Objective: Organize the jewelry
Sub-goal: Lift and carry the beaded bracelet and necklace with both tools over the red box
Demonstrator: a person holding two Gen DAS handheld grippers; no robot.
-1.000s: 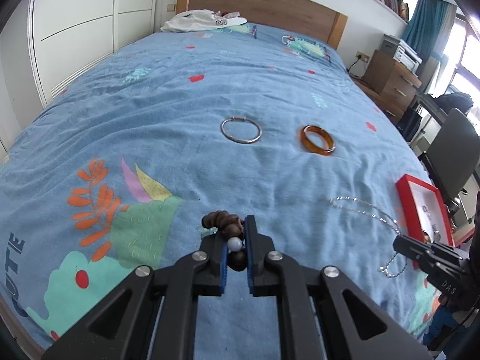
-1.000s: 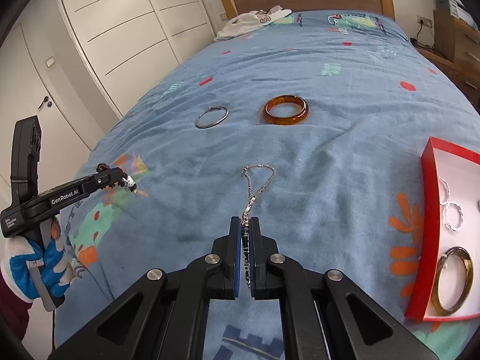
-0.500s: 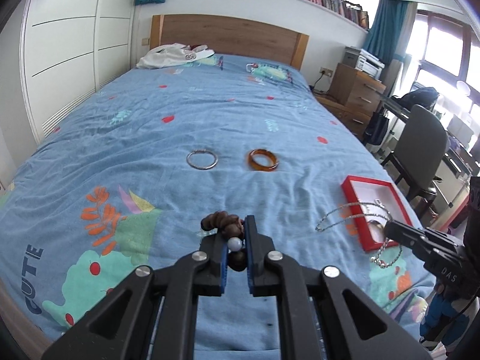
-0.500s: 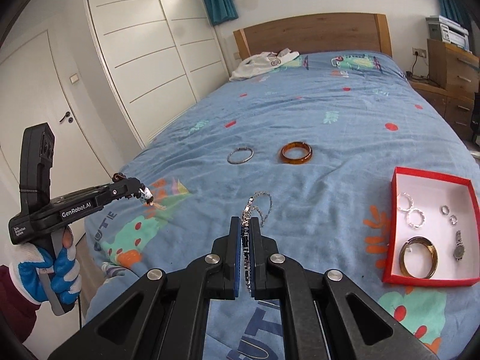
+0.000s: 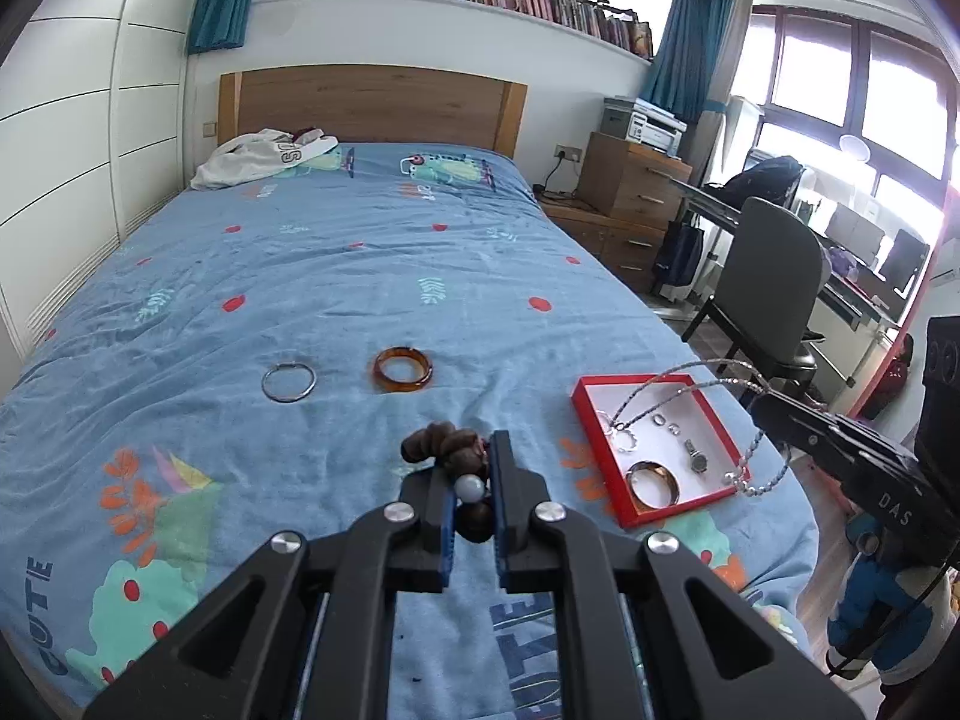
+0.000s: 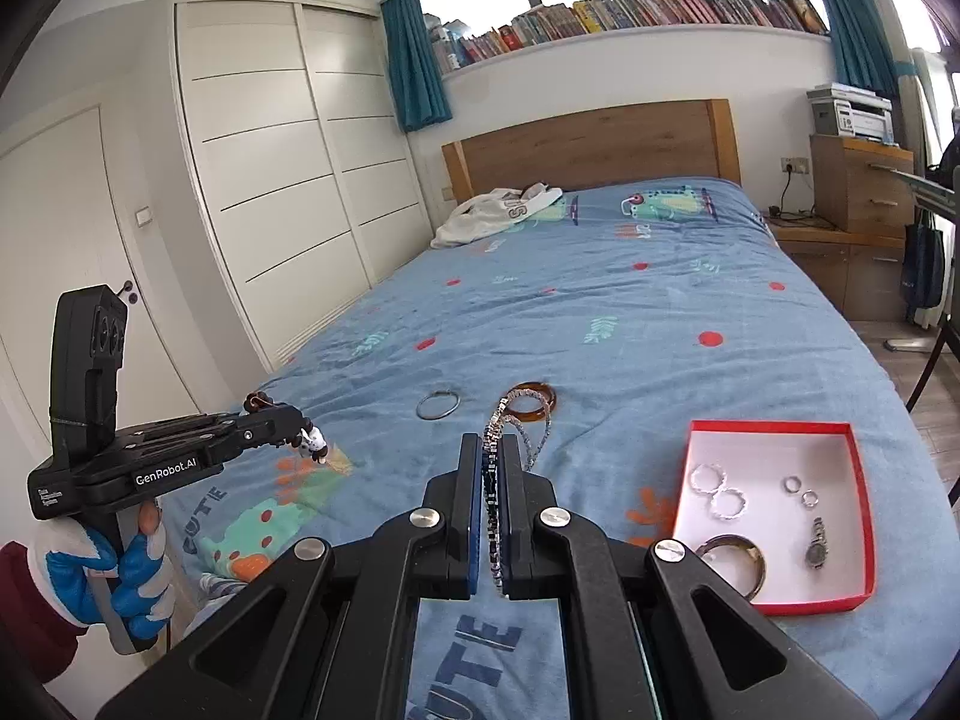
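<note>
Left tongs (image 5: 471, 483) clamped on wooden bead bracelet (image 5: 447, 447); right tongs (image 6: 492, 480) clamped on silver chain (image 6: 519, 426), above bed (image 6: 630, 312).

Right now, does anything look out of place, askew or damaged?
Nothing looks damaged or spilled. A silver ring bangle and an amber bangle lie loose on the bedspread, outside the red box. A white garment is crumpled by the headboard.
</note>
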